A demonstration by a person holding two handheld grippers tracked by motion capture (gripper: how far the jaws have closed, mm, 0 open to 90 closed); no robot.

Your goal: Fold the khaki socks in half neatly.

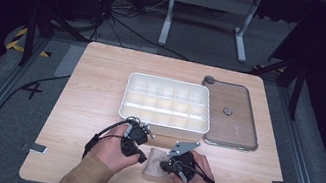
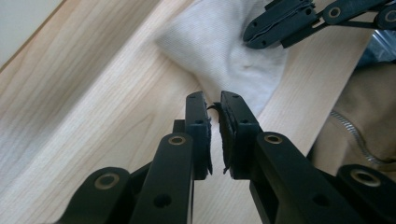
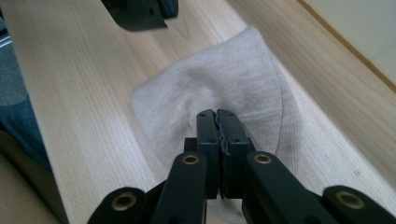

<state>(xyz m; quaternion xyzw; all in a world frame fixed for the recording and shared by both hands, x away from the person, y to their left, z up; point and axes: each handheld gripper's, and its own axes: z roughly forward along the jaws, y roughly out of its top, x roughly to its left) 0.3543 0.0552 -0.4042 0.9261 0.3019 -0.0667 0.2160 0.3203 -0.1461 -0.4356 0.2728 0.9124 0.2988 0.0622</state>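
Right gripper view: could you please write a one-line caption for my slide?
Right gripper, jaws shut, pinches a beige knitted cloth lying on the wooden table.

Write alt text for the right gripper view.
The right gripper has its two black jaws shut on a fold of a pale beige knitted cloth lying on the light wooden table. Part of the left gripper shows at the top edge.

Both sleeves (image 1: pixel 86 172) tan, ribbed at the cuffs. Left gripper (image 2: pixel 214 114): matte black jaws, brass-ringed pivot pins along the link arms, frayed black pads on the inner faces. Right gripper (image 3: pixel 217 116): same black build, brass pins. Grey three-cornered plate (image 1: pixel 184 147) on top. Black cables (image 1: pixel 102 134) loop behind each.
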